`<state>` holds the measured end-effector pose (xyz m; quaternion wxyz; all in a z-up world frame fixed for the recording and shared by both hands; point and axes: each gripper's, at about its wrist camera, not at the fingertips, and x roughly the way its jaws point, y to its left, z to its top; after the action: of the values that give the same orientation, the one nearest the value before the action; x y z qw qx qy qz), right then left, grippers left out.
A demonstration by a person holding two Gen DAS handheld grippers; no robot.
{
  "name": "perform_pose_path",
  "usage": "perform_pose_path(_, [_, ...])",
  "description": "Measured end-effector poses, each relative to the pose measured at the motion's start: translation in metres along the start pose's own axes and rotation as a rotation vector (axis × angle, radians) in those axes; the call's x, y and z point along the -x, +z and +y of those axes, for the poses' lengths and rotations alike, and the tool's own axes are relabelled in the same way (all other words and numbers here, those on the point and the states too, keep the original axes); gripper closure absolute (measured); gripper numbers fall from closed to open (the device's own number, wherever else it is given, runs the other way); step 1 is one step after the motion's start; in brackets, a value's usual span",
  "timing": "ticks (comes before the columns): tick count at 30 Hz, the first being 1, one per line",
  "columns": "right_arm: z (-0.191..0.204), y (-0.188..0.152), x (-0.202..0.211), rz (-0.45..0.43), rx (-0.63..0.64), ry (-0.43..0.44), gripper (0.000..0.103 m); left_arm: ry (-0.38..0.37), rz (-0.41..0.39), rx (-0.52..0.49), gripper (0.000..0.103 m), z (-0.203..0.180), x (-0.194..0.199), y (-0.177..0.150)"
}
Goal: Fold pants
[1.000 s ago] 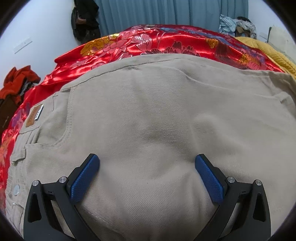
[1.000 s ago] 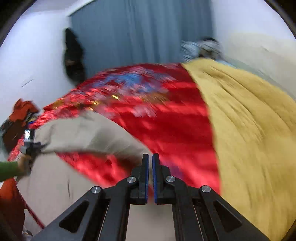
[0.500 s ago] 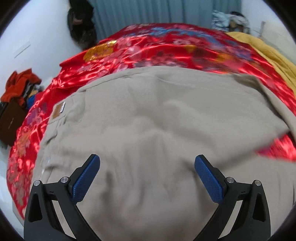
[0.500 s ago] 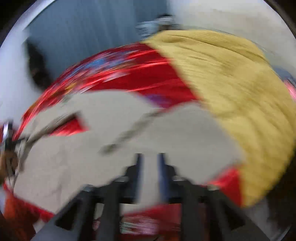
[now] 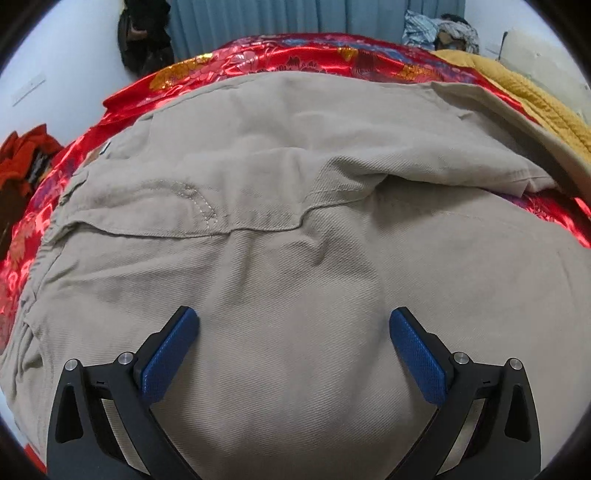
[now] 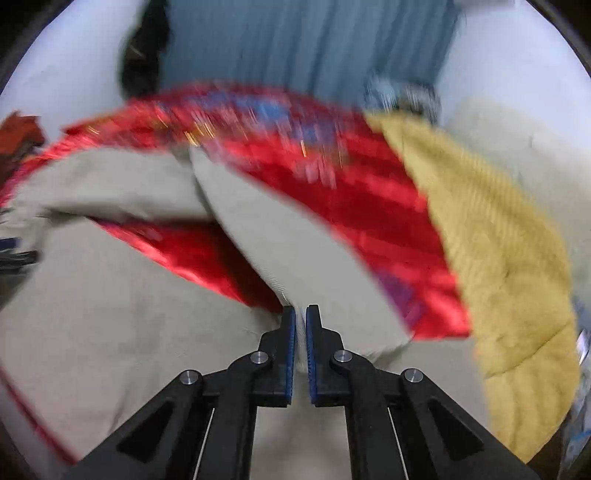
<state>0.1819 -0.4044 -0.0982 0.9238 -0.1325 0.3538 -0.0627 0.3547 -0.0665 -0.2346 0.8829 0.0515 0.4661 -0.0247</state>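
**A:** What are the two tongs doing?

**B:** The left gripper (image 5: pixel 293 325) has its jaws spread wide, with its blue pads (image 5: pixel 168 360) resting down on the khaki pants (image 5: pixel 295 258) and nothing clamped between them. The right gripper (image 6: pixel 300 321) has its jaws drawn nearly together, pinching a thin edge of the same khaki fabric, a pant leg (image 6: pixel 280 243) that runs from the pads up and to the left.

**A:** Where do the pants lie?

**B:** They are spread over a shiny red floral bedspread (image 5: pixel 295 55). In the left wrist view they fill almost the whole near and middle area. A folded layer lies across the far half, and its stitched seam edge (image 5: pixel 199 210) crosses from left to right. In the right wrist view, which is blurred, a wedge of red bedspread (image 6: pixel 192 254) shows between the held leg and the cloth on the near left.

**A:** What lies around them?

**B:** A mustard-yellow knitted blanket (image 6: pixel 498 258) covers the right side of the bed, touching the red spread. Beyond the far edge hangs a blue-grey curtain (image 6: pixel 303 48). A dark garment (image 5: pixel 146 33) hangs on the white wall at far left, orange-red clothes (image 5: pixel 22 158) are heaped at the left edge, and a crumpled pile of patterned cloth (image 5: pixel 439 29) sits at far right.
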Motion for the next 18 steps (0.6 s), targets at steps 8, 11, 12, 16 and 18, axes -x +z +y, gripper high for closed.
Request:
perform_pose_path(8, [-0.088,-0.122,-0.002,0.337,-0.267,-0.139,0.095,0.025,-0.033,-0.013,0.000,-0.005,0.002,-0.007])
perform_pose_path(11, [-0.076,-0.104,0.027,0.209,-0.357,-0.055,0.061,0.029,-0.036,-0.015,0.000,-0.004,0.002,-0.007])
perform_pose_path(12, [-0.069,-0.095,0.033,0.159,-0.383,-0.008,0.028,0.032,-0.036,-0.016,0.000,-0.005,0.002,-0.007])
perform_pose_path(16, [-0.007,-0.046,0.013,0.090,-0.185,0.064,0.025,0.033,-0.036,-0.017,0.000,-0.005,0.002,-0.008])
perform_pose_path(18, [0.018,-0.033,-0.016,0.108,-0.079,0.079,0.041,0.032,-0.037,-0.017,0.000,-0.005,0.002,-0.008])
